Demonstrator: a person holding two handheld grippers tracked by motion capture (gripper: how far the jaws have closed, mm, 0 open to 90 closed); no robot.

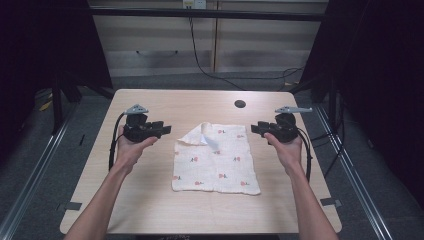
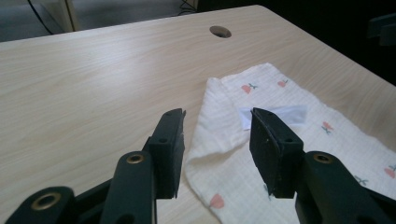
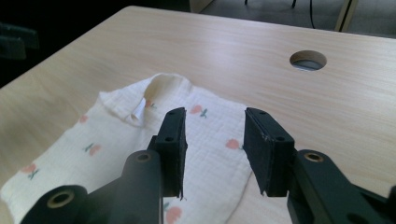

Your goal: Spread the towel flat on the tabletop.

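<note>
We are holding the left tongs [image 1: 165, 129] and right tongs [image 1: 256, 128] spread and empty on either side of the cream muslin cloth with small red flower prints [image 1: 220, 162], which is lying flat mid-frame on the pale wooden surface [image 1: 150, 210], its upper-left corner [image 1: 201, 131] flipped over. We are judging that we are getting ready to grasp; next, each pair needs lowering onto a cloth edge before pinching.

Overhead view; tong cameras face cloth [image 1: 216, 159] closely.
</note>
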